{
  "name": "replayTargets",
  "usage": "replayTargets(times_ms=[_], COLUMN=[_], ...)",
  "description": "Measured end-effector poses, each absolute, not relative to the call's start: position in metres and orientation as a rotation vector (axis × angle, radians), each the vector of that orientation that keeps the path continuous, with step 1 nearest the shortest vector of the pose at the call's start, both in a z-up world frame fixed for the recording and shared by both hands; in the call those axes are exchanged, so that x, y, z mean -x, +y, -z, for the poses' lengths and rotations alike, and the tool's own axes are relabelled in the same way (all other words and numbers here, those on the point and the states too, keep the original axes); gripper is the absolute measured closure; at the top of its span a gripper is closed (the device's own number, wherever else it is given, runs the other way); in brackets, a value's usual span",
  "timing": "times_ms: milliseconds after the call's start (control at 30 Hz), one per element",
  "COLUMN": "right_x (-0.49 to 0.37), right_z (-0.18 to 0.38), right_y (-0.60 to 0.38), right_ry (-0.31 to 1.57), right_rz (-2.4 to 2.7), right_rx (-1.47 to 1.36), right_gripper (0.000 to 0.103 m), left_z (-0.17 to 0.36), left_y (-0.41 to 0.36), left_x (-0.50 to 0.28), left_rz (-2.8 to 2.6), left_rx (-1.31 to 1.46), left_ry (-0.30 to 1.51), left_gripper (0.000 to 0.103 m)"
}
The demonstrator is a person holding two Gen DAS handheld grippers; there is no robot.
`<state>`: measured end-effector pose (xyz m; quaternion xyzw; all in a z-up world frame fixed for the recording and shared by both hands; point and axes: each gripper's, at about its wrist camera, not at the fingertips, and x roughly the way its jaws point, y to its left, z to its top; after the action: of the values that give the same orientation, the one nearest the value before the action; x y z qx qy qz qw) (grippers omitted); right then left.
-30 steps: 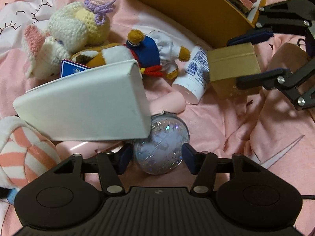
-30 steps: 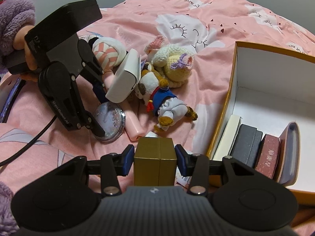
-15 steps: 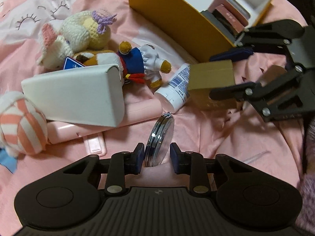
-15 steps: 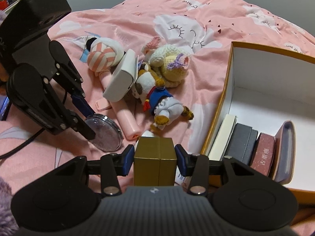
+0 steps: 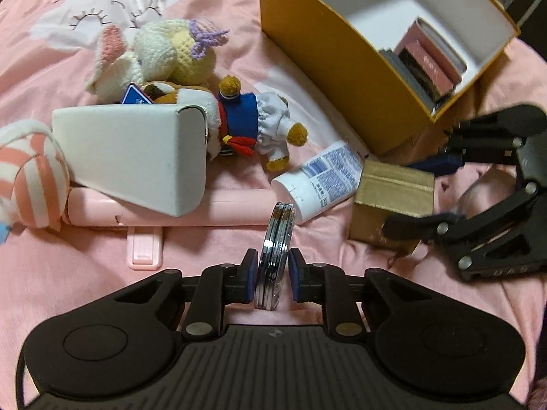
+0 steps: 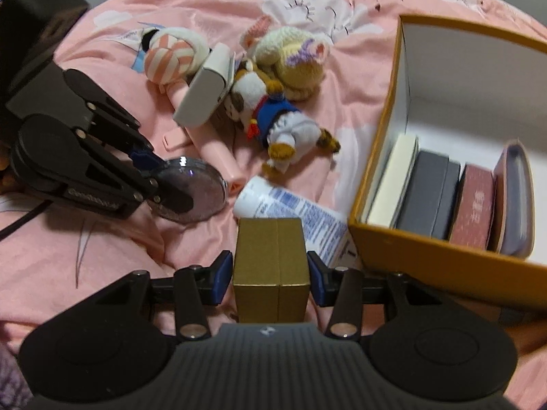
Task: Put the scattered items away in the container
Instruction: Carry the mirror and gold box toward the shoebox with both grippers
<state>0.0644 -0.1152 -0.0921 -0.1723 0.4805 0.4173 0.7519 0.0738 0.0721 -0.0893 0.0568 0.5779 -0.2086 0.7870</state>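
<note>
My left gripper (image 5: 272,282) is shut on a round silver compact mirror (image 5: 275,256), held on edge above the pink bedspread; it also shows in the right wrist view (image 6: 191,189). My right gripper (image 6: 271,277) is shut on a gold box (image 6: 271,266), seen too in the left wrist view (image 5: 389,205). The yellow container (image 6: 424,259) stands at the right with several boxes inside; in the left wrist view it (image 5: 328,65) is at the upper right.
A white tube with blue print (image 5: 321,179), a white box (image 5: 133,157), a pink case (image 5: 218,212), a sailor plush (image 5: 246,119), a crocheted bunny (image 5: 160,54) and a striped plush (image 5: 30,174) lie scattered on the bedspread.
My left gripper closed on the compact mirror, tipped it on edge and lifted it back. My right gripper kept hold of the gold box and moved closer to the container.
</note>
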Motion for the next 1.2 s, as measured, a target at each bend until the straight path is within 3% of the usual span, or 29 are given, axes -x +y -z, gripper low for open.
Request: replayTargets(times_ms=[400,633,967,1200], right_x=[-0.068,-0.067,-0.082,-0.151], right_z=[0.087,0.023,-0.079,-0.086], right_y=[-0.124,-0.161,-0.236,-0.271], right_ry=[1.082,1.027,0.729,0.768], right_rz=[-0.924,-0.987,-0.804,-0.636], right_rx=[0.341,0.217,0.216,0.183], right_gripper=[0.056,0.056,0.056,0.056], left_z=[0.057,0.020,-0.027,-0.031], left_y=[0.089,0.086,0.028,-0.046], left_x=[-0.065,-0.068,-0.100,-0.157], left_rz=[0.301,0.327,0.518,0.597], left_rx=[0.146,0.333,0.456,0.441], left_ry=[1.135,1.094,1.008,1.068], left_gripper=[0.088,0.088,0.088,0.088])
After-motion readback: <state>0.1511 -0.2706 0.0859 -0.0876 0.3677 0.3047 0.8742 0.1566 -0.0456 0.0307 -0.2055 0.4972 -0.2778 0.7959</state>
